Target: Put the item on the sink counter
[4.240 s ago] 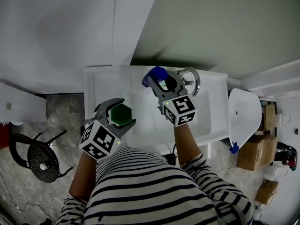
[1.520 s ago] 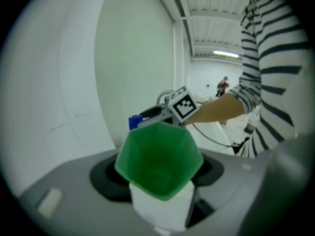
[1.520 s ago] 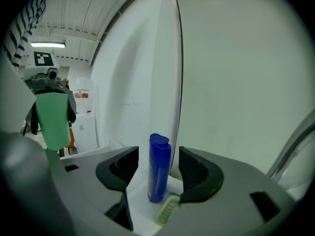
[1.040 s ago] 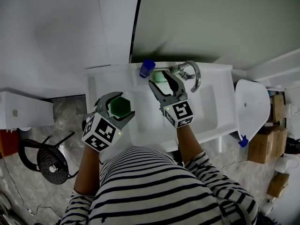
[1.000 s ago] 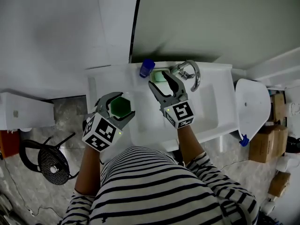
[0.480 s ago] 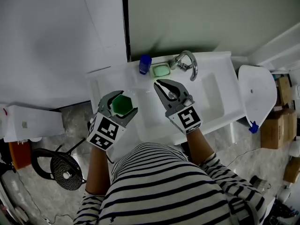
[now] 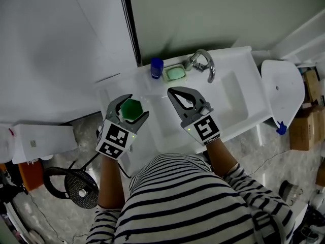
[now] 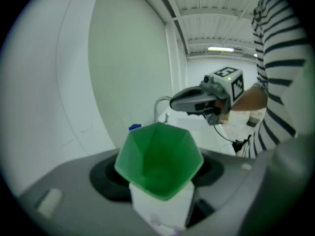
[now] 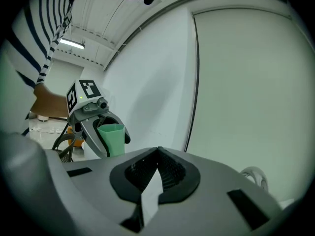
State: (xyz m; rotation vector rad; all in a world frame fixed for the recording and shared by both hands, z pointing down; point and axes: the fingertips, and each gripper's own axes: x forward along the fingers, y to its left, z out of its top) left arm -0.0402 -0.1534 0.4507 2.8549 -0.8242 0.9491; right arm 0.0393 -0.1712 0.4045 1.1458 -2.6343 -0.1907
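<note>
At a white bathroom sink, seen from overhead, a person in a black-and-white striped shirt (image 7: 193, 207) works with a handheld gripper in each hand. The left gripper (image 7: 133, 104) clasps a green cup (image 7: 131, 110), its jaws spread wide around the cup's sides. The left gripper view shows the cup's angular, many-sided rim facing up and nothing visible inside it. In the head view the cup hangs over the left part of the sink counter (image 7: 108, 89), just beside the basin (image 7: 223, 98). Whether its base touches the counter cannot be told.

The right gripper (image 7: 170, 91) is held over the basin, its jaws closing tip to tip with nothing between them. The right gripper view confirms the ribbed pads pressed together and empty. It points toward the back of the counter without touching anything there.

A small blue bottle (image 7: 157, 67) stands upright on the back ledge of the counter, near the wall. Just beside it on the right sits a soap dish (image 7: 175, 73) holding a pale green bar. A curved chrome faucet (image 7: 204, 64) rises next to the dish and arches over the basin. The bottle and the cup are well apart, with the bottle nearer the right gripper's tips.

On the grey floor at lower left stands a black wire stool (image 7: 76, 186).
</note>
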